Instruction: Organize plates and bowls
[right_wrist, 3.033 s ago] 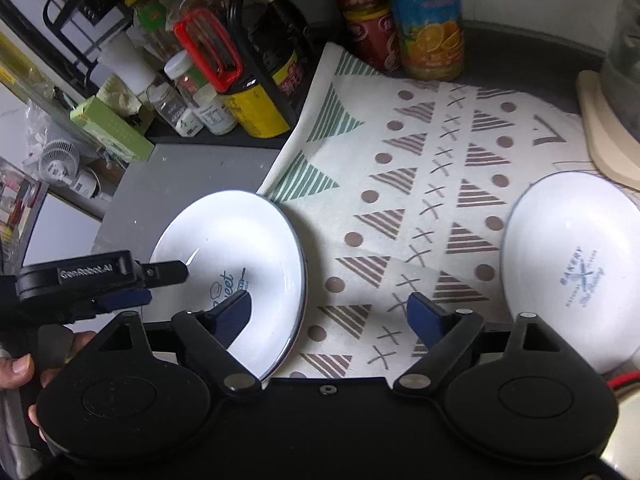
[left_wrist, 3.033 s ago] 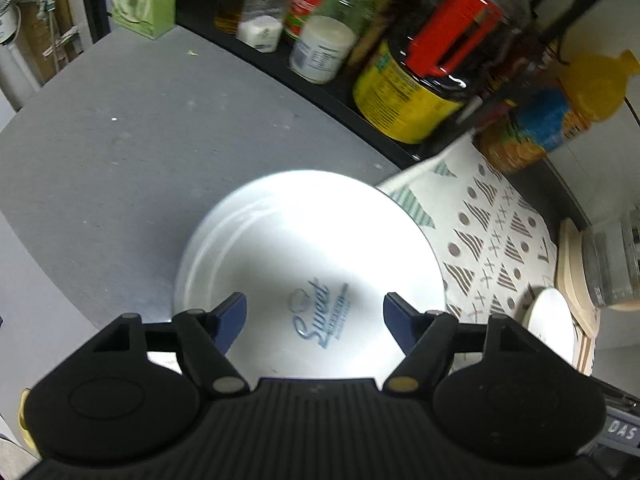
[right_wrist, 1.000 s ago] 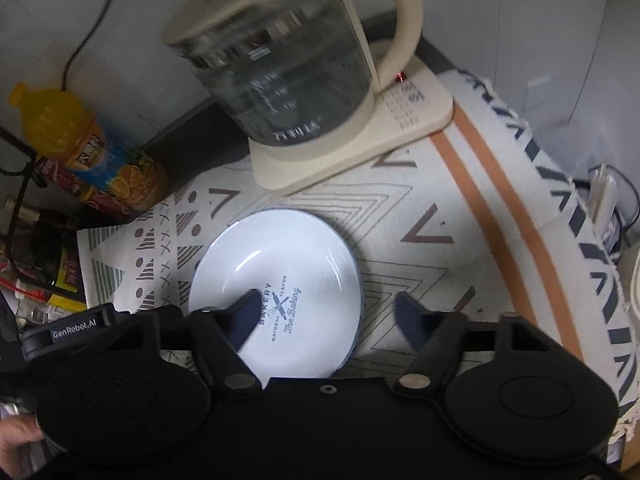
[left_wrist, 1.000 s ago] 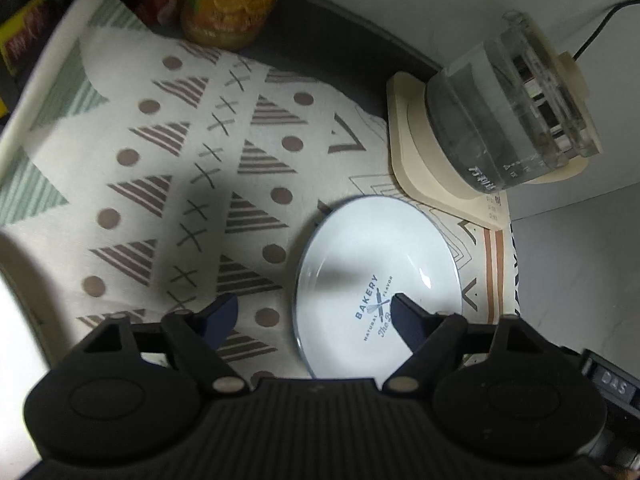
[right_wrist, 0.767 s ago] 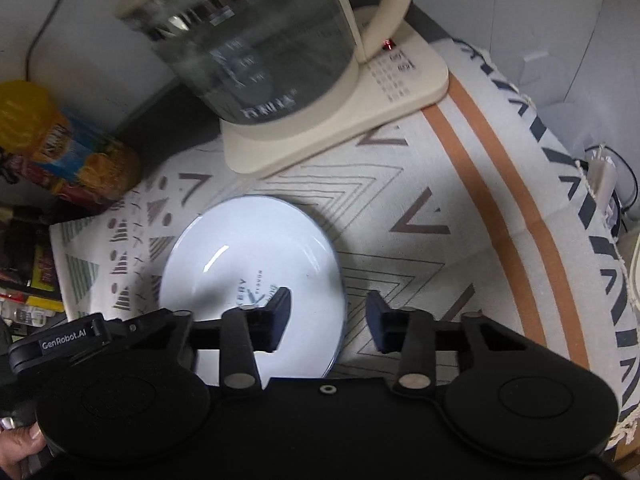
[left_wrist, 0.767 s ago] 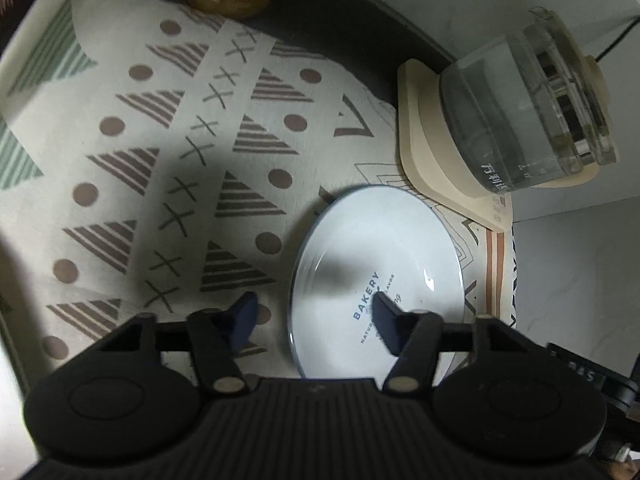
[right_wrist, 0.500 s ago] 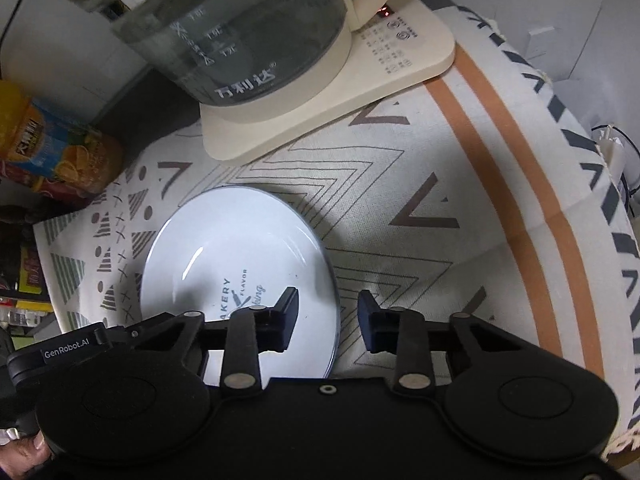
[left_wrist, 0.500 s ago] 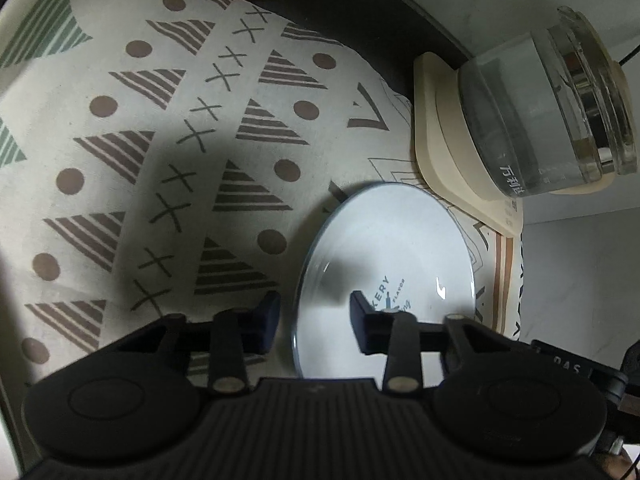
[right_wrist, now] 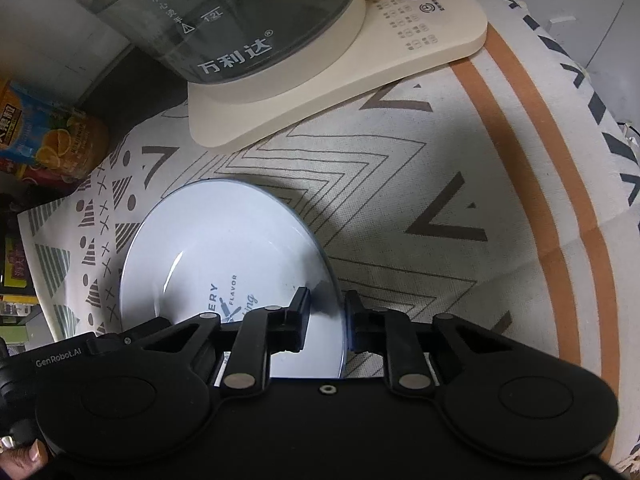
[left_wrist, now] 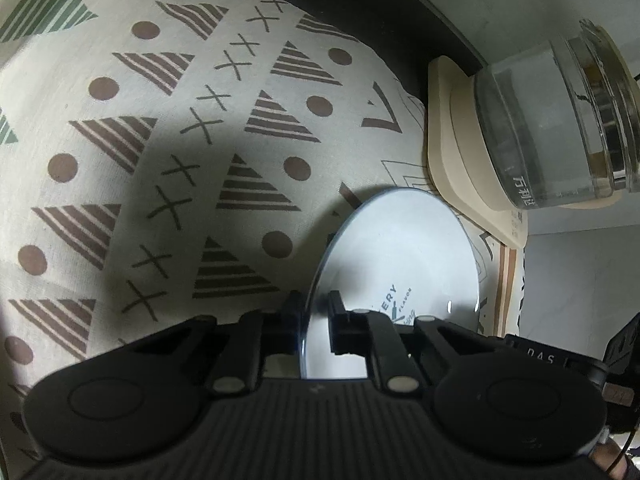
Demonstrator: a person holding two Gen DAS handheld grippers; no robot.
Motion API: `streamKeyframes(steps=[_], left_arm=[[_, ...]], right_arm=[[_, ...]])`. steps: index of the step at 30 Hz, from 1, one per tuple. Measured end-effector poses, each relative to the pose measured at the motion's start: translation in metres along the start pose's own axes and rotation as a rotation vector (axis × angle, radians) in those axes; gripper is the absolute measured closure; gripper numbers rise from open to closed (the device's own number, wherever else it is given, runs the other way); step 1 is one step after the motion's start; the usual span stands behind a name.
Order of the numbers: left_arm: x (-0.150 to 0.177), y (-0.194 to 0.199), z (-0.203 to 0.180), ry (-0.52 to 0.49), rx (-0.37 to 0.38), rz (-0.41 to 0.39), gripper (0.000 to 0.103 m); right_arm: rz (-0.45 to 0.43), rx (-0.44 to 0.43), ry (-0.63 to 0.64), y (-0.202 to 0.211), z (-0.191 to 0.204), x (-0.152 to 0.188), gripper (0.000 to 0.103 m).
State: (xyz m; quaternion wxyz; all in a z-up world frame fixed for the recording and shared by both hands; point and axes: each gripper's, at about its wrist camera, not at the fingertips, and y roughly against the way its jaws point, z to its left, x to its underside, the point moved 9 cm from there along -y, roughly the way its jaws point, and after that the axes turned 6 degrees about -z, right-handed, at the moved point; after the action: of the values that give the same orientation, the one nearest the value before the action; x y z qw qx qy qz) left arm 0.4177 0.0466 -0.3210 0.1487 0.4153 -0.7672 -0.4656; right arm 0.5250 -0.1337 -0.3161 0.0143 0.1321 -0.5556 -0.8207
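- Left wrist: left tool (left_wrist: 314, 318), spread a second ago, is closing on the left rim of the plate (left_wrist: 404, 256) lying on the cloth (left_wrist: 160, 140).
- Right wrist: right tool (right_wrist: 326, 312) likewise closing on the plate's (right_wrist: 224, 248) right rim beside the kettle (right_wrist: 248, 20); lift looks next.

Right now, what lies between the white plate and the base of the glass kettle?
Only bare patterned cloth lies between the white plate and the kettle base, as the right wrist view shows.
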Motion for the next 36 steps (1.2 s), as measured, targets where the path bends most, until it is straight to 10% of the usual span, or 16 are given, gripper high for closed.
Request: streamKeyframes(steps=[36], left_arm=[[-0.033,0.151,0.085,0.249,0.135,-0.274,0.099]], right_arm=[[-0.095,-0.405,0.154,0.059,0.131,0.022,0.097]])
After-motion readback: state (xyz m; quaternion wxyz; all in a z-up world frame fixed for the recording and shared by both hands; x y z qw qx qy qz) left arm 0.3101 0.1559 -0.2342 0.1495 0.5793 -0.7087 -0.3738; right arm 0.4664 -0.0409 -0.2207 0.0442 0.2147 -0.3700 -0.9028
